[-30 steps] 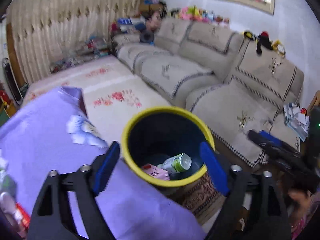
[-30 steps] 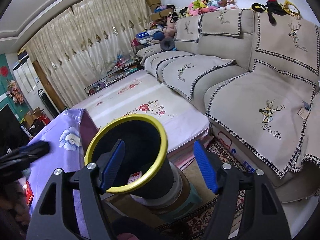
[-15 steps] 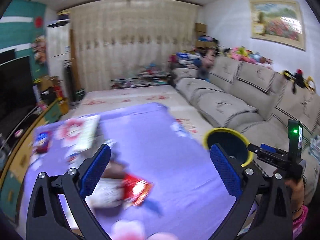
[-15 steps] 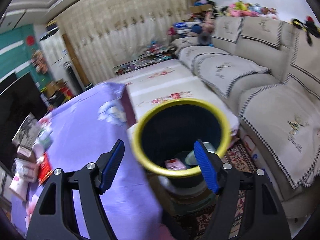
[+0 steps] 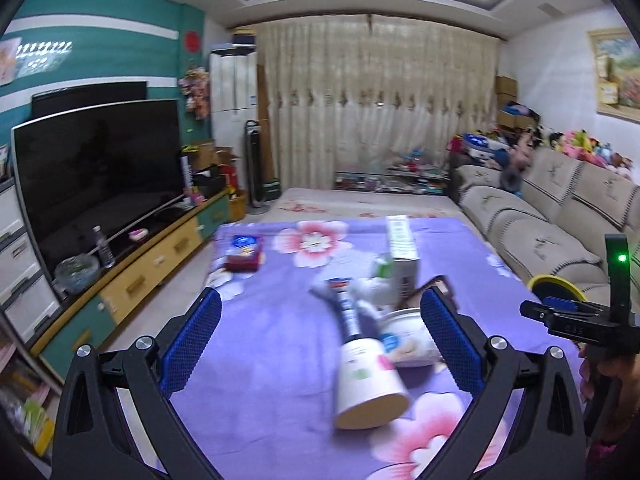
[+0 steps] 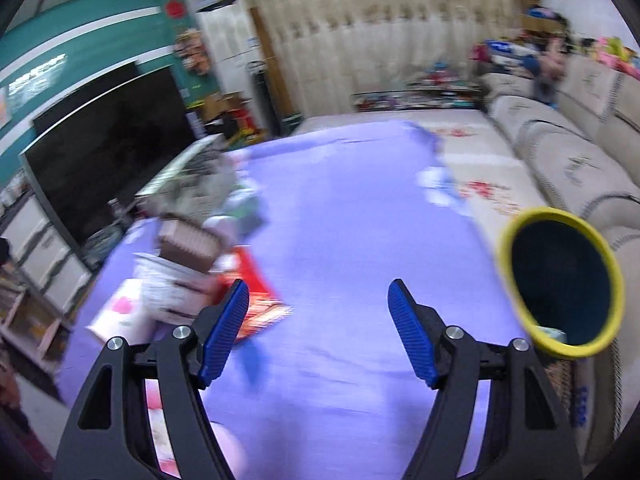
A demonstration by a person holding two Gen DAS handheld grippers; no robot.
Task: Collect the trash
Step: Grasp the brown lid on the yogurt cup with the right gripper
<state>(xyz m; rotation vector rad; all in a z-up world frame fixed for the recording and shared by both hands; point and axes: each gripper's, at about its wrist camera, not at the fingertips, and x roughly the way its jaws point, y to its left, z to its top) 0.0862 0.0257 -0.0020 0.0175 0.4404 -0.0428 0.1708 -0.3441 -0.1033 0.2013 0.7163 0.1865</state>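
Left tongs [image 5: 320, 344] spread wide, nothing between the pads. Right tongs [image 6: 318, 326] also apart, narrower, empty, over bare purple cloth.

Nearest trash in the left view: a white paper tube [image 5: 368, 384] lying on its side on the worktop [image 5: 264, 344], open end toward the camera, framed by the left pads but not touched. Just behind it a shallow white tub [image 5: 408, 340], tipped, and a blue-and-white wrapper [image 5: 342, 300]. Further back an upright carton [image 5: 402, 246] and a dark red packet [image 5: 243, 254] near the far left edge. Right view is motion-blurred: a heap of boxes with a red packet [image 6: 256, 300] to the left of the right tongs.

Yellow-rimmed bin [image 6: 560, 280] stands off the worktop's right edge, by the sofa [image 5: 540, 236].

Step in hand, as I judge it: pick the next piece. Advice: take the tube first, it is closest. Close across its round body, not end to end, and gently; it looks thin-walled and would likely crush or roll. Keep clear of the tub beside it.
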